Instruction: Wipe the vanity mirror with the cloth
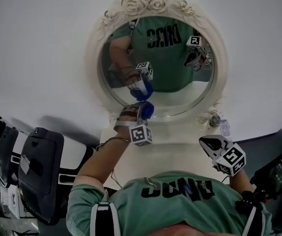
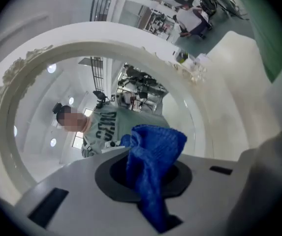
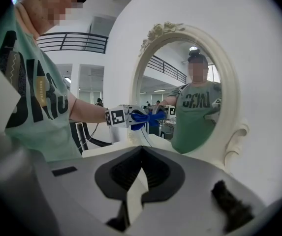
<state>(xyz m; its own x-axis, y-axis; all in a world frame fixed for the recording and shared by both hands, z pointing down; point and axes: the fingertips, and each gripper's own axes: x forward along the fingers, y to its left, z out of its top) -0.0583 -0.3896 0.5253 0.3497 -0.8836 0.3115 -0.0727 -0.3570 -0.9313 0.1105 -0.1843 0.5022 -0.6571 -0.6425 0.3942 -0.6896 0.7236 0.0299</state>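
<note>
The left gripper (image 2: 148, 181) has its jaws closed on a blue cloth (image 2: 153, 151). A bunched fold of the cloth sticks out past the tips, and a tail hangs down between the jaws. In the head view this gripper (image 1: 141, 113) reaches forward over the white tabletop (image 1: 180, 151). The cloth (image 1: 147, 109) meets its own reflection low on the glass of the vanity mirror (image 1: 175, 85), so it seems to lie against the glass. The spot is at the lower left of the oval, just above the bottom rim of the white frame (image 1: 220, 73).

The curve of the frame bounds the cloth closely below and to the left. Above and to the right the glass is open as far as the carved roses (image 1: 143, 1) at the top of the frame.

The right gripper (image 3: 140, 178) has its jaws drawn together with nothing between them. It is held well to the right of the left one (image 1: 214, 144), over the front of the tabletop and short of the mirror's lower right foot. From its own view the mirror (image 3: 190, 97) stands ahead and to the right, with the left gripper (image 3: 133, 117) and the cloth (image 3: 148, 118) at the glass's lower left edge.

A pale wall (image 1: 42, 43) lies behind the mirror. Dark chairs (image 1: 40, 171) stand off the table's left edge.
</note>
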